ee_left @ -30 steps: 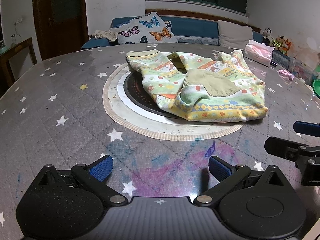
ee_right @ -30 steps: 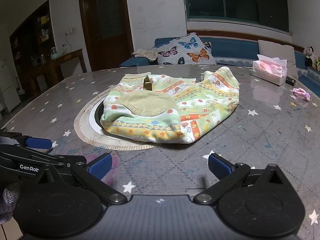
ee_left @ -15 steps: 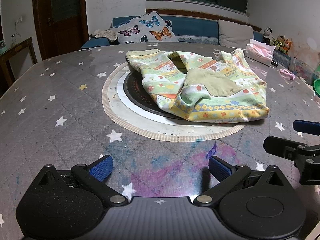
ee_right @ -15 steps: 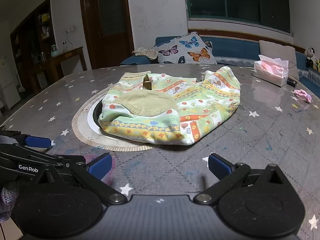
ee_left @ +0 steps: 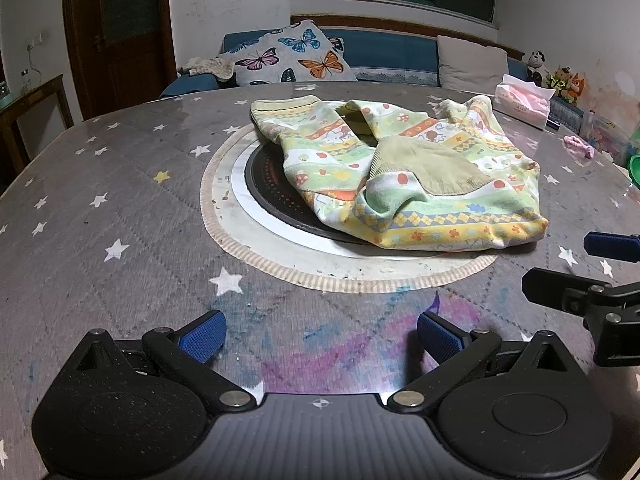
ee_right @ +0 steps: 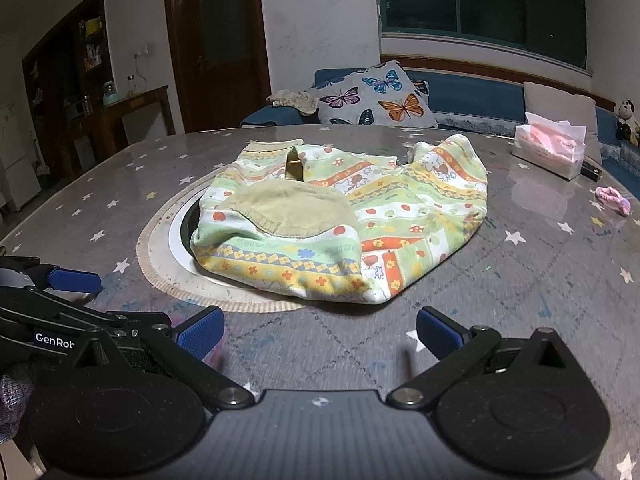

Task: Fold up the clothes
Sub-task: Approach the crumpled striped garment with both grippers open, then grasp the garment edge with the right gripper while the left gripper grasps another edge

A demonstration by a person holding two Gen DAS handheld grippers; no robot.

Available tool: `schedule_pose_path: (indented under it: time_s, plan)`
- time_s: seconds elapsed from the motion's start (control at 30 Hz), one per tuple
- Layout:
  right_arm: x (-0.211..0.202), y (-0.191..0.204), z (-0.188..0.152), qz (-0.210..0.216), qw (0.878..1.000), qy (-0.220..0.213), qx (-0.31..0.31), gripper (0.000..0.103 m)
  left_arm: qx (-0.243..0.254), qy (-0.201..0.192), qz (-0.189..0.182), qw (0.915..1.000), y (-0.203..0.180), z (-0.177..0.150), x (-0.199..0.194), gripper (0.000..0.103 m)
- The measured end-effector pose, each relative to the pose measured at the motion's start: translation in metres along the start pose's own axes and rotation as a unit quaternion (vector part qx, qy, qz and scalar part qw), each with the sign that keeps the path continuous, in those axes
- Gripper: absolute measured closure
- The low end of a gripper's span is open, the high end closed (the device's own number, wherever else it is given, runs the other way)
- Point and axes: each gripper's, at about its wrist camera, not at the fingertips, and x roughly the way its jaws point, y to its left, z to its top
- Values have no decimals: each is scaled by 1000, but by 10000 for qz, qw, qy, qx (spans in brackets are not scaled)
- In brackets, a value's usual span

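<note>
A child's patterned garment (ee_left: pixel 404 168) in green, yellow and orange, with a plain olive patch on top, lies bunched on the round table and partly over the black hob in its middle. It also shows in the right wrist view (ee_right: pixel 344 216). My left gripper (ee_left: pixel 318 334) is open and empty, low over the table, short of the garment. My right gripper (ee_right: pixel 318 332) is open and empty, also short of the garment's near edge. Each gripper shows at the edge of the other's view.
The table (ee_left: pixel 100 208) has a grey star-print cover. A round hob (ee_left: pixel 264 184) with a white and beige ring sits at its centre. A tissue box (ee_right: pixel 550 150) and a pink scrap (ee_right: pixel 612 200) lie at the right. A sofa with cushions stands behind.
Both grippers have crept a little closer to the garment. Their fingers stay open. The garment has not moved.
</note>
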Motion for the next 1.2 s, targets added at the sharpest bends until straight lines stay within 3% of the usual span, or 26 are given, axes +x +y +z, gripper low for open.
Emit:
schedule_pose_path:
  time_s: [0.43, 0.93, 1.2]
  plan:
    - [13, -7, 17, -51, 9999, 19, -126, 0, 94, -97, 94, 9999, 1, 24, 9, 0]
    - [32, -24, 56, 53, 9999, 40, -121, 0, 190, -403, 313, 9985, 8, 78, 27, 1]
    - [62, -32, 97, 110, 9994, 70, -311, 2, 177, -483, 319, 9982, 17, 115, 49, 21]
